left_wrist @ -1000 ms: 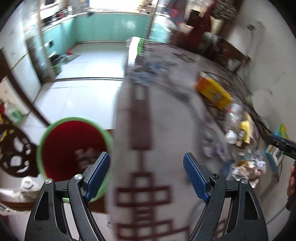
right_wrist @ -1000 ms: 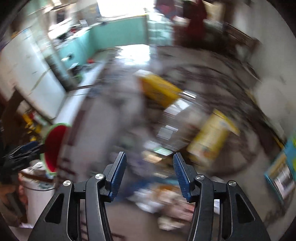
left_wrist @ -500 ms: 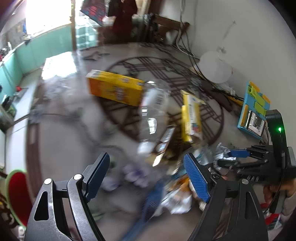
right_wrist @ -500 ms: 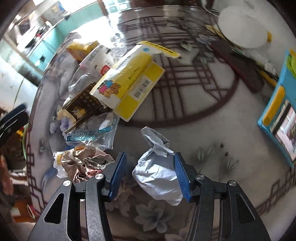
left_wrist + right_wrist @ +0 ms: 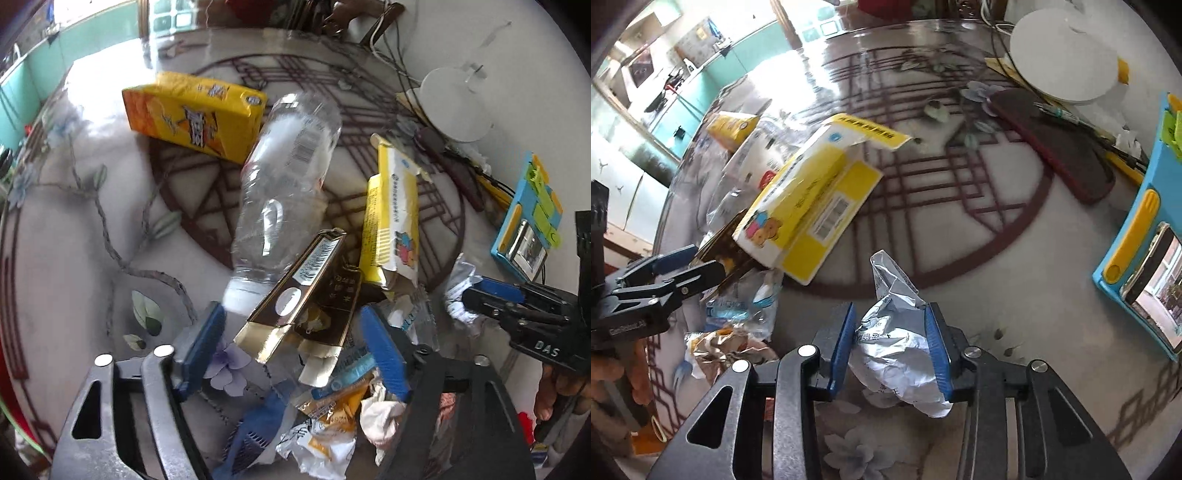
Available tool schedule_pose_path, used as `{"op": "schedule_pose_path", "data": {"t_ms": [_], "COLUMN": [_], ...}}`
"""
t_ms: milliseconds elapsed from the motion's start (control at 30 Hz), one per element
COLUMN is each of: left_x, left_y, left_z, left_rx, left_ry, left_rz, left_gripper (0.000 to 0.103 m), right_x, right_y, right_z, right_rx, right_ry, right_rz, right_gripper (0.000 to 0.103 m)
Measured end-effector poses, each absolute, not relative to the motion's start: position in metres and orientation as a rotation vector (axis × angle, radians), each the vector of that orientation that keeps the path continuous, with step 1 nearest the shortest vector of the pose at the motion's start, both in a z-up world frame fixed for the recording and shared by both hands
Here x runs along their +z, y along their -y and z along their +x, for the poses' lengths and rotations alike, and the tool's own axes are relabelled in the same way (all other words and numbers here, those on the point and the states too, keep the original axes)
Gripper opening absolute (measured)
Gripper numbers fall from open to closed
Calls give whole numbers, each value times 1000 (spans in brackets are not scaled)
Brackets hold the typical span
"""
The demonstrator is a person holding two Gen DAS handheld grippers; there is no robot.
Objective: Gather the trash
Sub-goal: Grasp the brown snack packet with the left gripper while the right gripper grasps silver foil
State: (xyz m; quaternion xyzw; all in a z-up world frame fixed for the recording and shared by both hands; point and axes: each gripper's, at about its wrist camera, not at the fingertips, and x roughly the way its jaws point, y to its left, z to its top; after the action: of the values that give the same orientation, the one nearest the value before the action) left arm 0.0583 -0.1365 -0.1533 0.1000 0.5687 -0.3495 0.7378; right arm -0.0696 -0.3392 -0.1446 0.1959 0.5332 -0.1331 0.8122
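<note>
My right gripper (image 5: 891, 350) has its blue pads against both sides of a crumpled silver foil wrapper (image 5: 897, 347) on the table. My left gripper (image 5: 291, 350) is open around the near end of a flattened brown-and-gold carton (image 5: 306, 299). A clear plastic bottle (image 5: 284, 188) lies beyond it, cap toward me. A yellow-white box (image 5: 391, 218) and an orange box (image 5: 195, 114) lie nearby. Crumpled wrappers (image 5: 332, 424) lie under the left gripper. The right gripper also shows in the left wrist view (image 5: 476, 295).
A patterned glass table (image 5: 1015, 236) carries a blue phone holder (image 5: 1137, 229), a white round disc (image 5: 1067, 51), a dark red case (image 5: 1052, 144) and cables. A red bin with green rim (image 5: 5, 406) is at the far left edge.
My left gripper swung from the red bin over to the trash pile and came down around the brown carton. My right gripper closed in on the silver wrapper.
</note>
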Motion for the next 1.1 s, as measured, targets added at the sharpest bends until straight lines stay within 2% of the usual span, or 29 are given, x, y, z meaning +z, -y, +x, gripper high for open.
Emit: {"op": "schedule_pose_path", "data": {"t_ms": [33, 100, 200, 267, 767, 1100], "left_x": [-156, -162, -167, -166, -110, -102], "left_y": [137, 139, 137, 134, 70, 27], "left_z": [59, 61, 63, 62, 64, 69], "left_rx": [-765, -761, -763, -756, -713, -650], "left_ry": [-1261, -1289, -1326, -1326, -1208, -1183], "left_rz": [217, 204, 164, 158, 6, -30], "left_gripper": [61, 39, 23, 18, 17, 17], "right_x": [-144, -142, -140, -137, -64, -59], "right_y": [342, 341, 340, 336, 299, 257], "right_z": [-70, -70, -68, -68, -48, -27], "right_rx": [-284, -282, -273, -270, -228, -182], "right_ry": [-1137, -1133, -1127, -1120, -957, -969], "right_rz": [422, 422, 419, 416, 349, 295], "right_gripper": [36, 36, 36, 36, 36, 36]}}
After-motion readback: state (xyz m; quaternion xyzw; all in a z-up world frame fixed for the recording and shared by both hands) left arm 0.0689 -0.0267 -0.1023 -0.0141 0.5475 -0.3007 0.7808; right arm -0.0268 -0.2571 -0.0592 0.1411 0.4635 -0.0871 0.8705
